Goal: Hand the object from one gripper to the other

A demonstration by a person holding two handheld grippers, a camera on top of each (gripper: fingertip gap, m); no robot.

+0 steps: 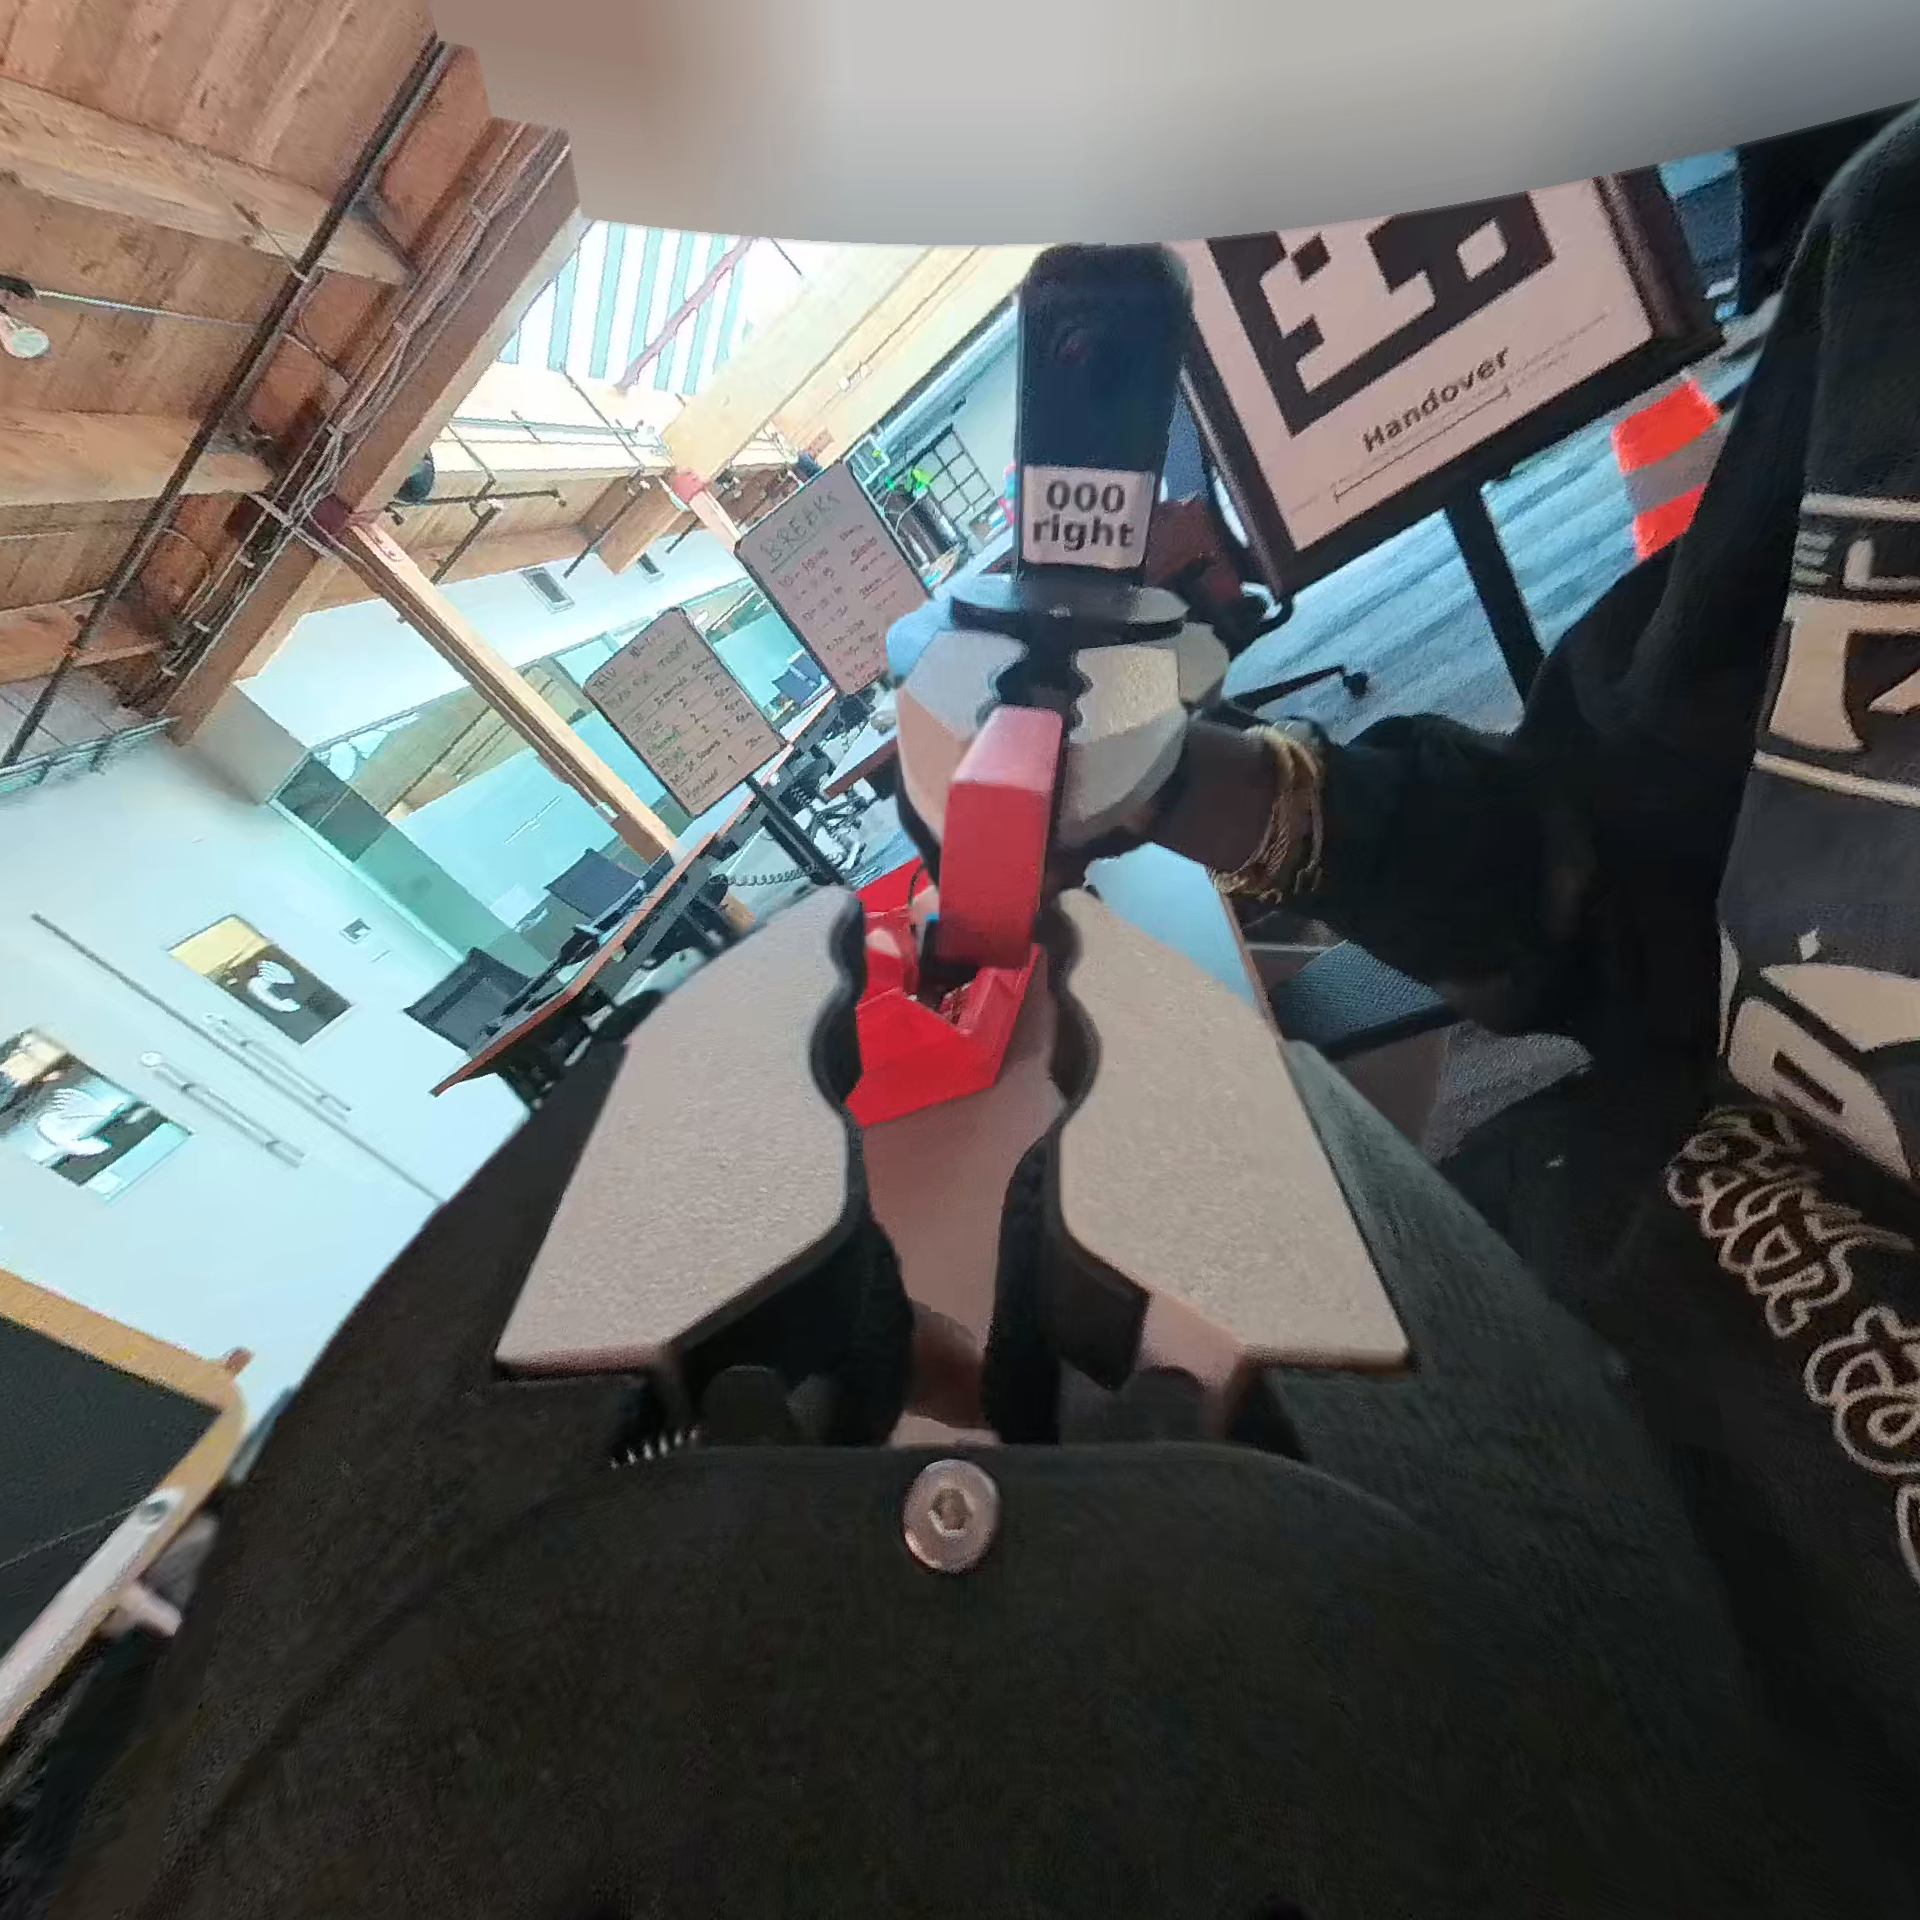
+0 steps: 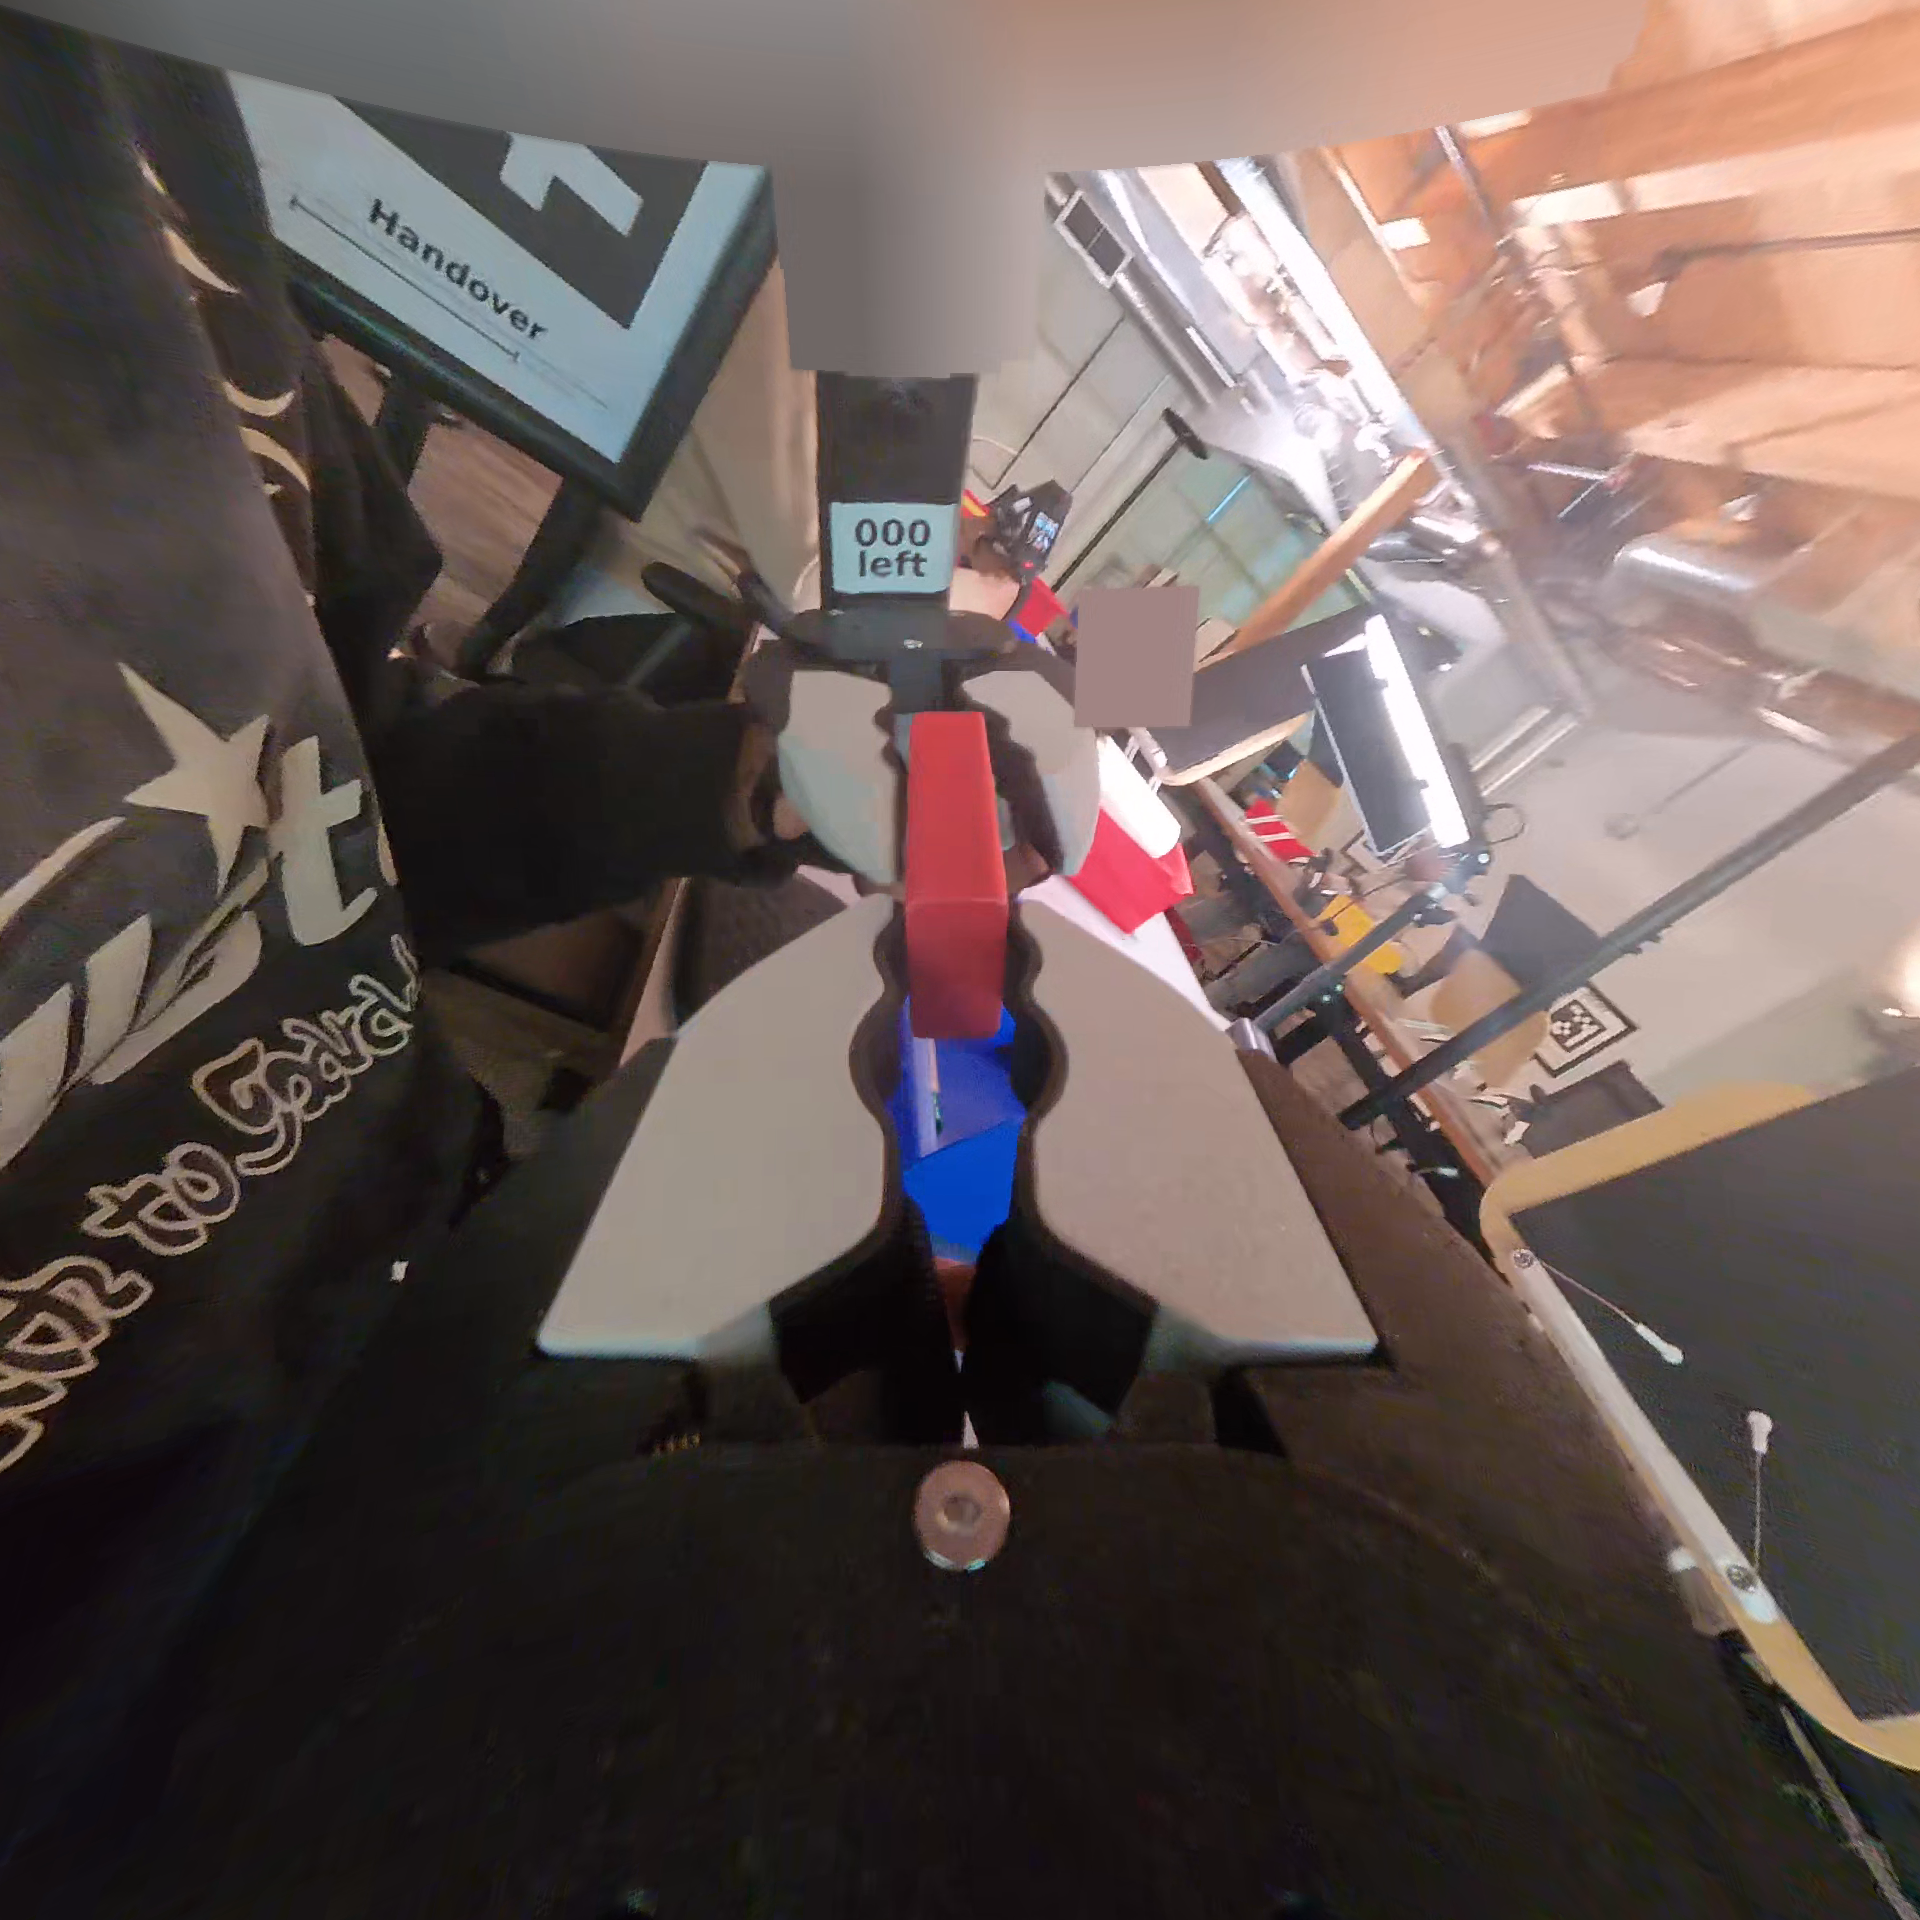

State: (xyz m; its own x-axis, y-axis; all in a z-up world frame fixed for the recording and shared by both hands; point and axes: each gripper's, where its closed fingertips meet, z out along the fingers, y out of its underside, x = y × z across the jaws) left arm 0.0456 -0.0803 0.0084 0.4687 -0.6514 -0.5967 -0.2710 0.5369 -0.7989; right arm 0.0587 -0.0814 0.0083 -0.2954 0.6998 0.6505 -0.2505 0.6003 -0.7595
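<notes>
A red rectangular block (image 1: 995, 831) hangs in the air between the two grippers, which face each other tip to tip. My right gripper (image 2: 958, 920) is shut on one end of the block (image 2: 956, 883); its jaws sit snug against both sides. In the left wrist view it shows as the far gripper (image 1: 1029, 717), held by a hand. My left gripper (image 1: 956, 920) is around the block's other end, with its jaws wider than the block and a gap on the left side. In the right wrist view the left gripper (image 2: 940, 769) shows beyond the block.
A person in a dark printed top (image 1: 1766, 935) stands close on one side. A framed marker board (image 1: 1434, 343) on a stand is behind the grippers. Red bins (image 1: 935, 1023) and blue bins (image 2: 961, 1132) lie below. Desks and whiteboards (image 1: 686, 707) stand farther off. Only a small space, under 4 cm, lies between the two pairs of fingers.
</notes>
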